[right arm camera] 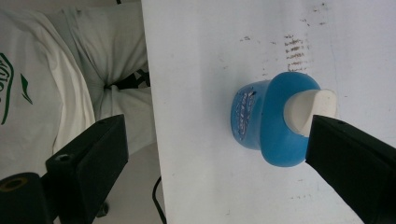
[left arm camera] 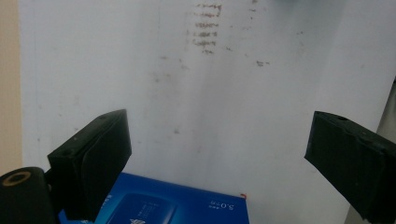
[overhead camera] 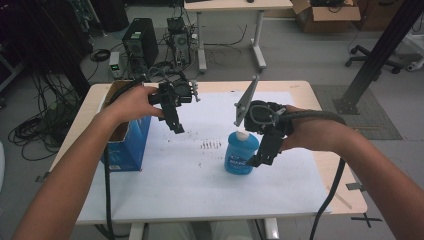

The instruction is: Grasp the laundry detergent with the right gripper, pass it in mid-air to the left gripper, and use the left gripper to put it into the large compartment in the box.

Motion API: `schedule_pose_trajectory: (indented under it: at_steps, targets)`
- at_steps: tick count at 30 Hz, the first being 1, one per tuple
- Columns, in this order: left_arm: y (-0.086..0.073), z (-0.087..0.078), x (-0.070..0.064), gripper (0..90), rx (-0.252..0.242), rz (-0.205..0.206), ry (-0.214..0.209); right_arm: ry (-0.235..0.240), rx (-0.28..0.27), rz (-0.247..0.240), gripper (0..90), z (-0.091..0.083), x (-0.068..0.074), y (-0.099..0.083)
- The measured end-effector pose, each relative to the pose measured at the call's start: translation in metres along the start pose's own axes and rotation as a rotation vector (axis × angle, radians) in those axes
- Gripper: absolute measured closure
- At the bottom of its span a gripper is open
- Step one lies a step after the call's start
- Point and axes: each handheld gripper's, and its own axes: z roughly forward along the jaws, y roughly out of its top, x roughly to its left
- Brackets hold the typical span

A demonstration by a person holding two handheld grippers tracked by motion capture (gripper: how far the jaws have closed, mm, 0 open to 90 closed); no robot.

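A blue bottle [overhead camera: 240, 156] with a white cap [overhead camera: 242, 135] stands upright on the white table sheet [overhead camera: 200, 175], right of centre. My right gripper [overhead camera: 259, 160] hovers just to its right, jaws pointing down and wide open. In the right gripper view the bottle [right arm camera: 261, 121] shows from above, and the far jaw overlaps its cap [right arm camera: 306, 109]. My left gripper [overhead camera: 177, 129] is held above the table's back left, open with nothing in it. Below it is a blue box [left arm camera: 159, 203], which stands at the table's left edge [overhead camera: 127, 140].
Dark smudges [overhead camera: 210, 145] mark the sheet between the grippers. The blue box is open on top, showing brown cardboard inside. Beyond the table, a computer tower [overhead camera: 140, 42], cables, a second desk [overhead camera: 235, 5] and a black post [overhead camera: 380, 50] occupy the floor. The person's white shirt [right arm camera: 42, 93] is at the near edge.
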Motion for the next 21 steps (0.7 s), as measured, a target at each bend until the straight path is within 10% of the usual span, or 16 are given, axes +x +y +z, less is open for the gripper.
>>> schedule_pose_trajectory:
  at_steps: [21]
  targets:
    - [-0.0008,-0.001,0.0044,6.9,-0.01,-0.009,-0.007,-0.016,-0.004,0.03,4.9,-0.0076,-0.0102,-0.0058]
